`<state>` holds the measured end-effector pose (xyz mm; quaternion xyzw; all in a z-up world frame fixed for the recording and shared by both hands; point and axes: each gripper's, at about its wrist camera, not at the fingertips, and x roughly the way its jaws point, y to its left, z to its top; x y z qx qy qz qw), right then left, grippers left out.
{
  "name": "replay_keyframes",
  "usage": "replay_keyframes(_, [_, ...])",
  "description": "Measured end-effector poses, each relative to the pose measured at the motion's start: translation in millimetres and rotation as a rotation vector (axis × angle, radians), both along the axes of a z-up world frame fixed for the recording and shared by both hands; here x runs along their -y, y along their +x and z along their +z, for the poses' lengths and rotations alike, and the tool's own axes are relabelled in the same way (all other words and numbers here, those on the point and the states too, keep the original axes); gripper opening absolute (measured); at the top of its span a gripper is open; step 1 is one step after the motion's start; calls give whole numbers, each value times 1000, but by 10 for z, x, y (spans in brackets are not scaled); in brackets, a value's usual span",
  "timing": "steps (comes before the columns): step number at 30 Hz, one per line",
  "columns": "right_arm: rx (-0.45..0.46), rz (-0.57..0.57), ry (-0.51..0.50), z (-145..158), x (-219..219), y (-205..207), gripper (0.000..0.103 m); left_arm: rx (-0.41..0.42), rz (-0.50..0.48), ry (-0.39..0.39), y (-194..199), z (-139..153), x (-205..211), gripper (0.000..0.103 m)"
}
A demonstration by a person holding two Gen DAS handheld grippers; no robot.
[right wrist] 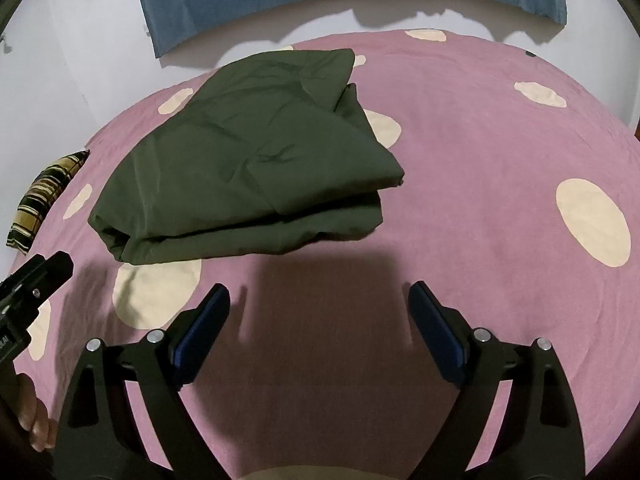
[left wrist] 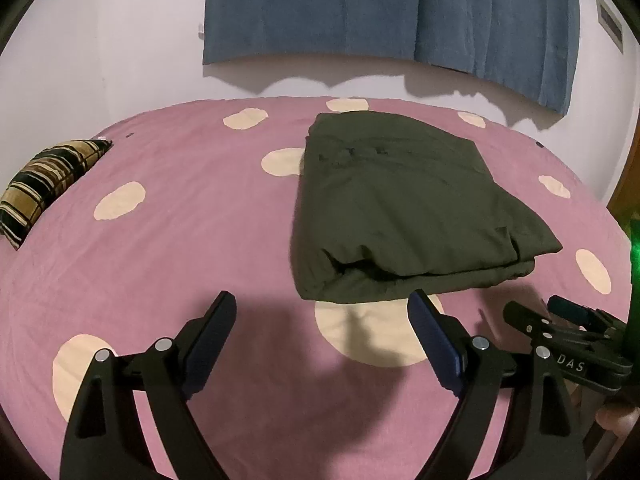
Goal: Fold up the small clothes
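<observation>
**Folded garment on bed, both claws clear of it**

Garment (left wrist: 404, 208): dark olive, lying folded in several layers on the bed (left wrist: 192, 216), towards the far side from the claws. Thick rolled fold at its near edge; top layer sits slightly askew, one corner overhanging. Its compact, stacked shape suggests the folding is largely done, though the uneven corner may want squaring.

Left claw (left wrist: 320, 312): jaws spread wide, nothing between them, poised over bare bedspread just short of the garment's near edge. Angled downward, probably to watch or approach that edge.

Right claw (right wrist: 320, 300): jaws likewise spread wide and empty, over the bed just short of the garment, which lies to its upper left. Both claws sit side by side, each visible at the edge of the other's view.

Pillow (left wrist: 48, 184): striped, at the bed's left edge, well apart from the garment.

Curtain (left wrist: 392, 16): blue, on the wall behind.
</observation>
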<state>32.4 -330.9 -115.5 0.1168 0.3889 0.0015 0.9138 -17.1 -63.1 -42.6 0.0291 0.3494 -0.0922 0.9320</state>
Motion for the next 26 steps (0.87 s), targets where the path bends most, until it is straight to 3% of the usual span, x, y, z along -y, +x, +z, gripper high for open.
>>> replay_keyframes(15, [-1, 4, 5, -22, 8, 2, 91, 20, 18, 0, -72, 54, 36, 88])
replay_keyframes(18, [30, 10, 24, 40, 43, -34, 91, -6, 1, -74, 1, 190, -89, 88])
replay_keyframes(22, [59, 18, 88, 253, 225, -21, 91, 16, 103, -170, 357, 417, -492, 88])
replay_keyframes(26, [121, -78, 111, 499, 752, 210, 96, 66, 235, -157, 1061, 511, -820, 88])
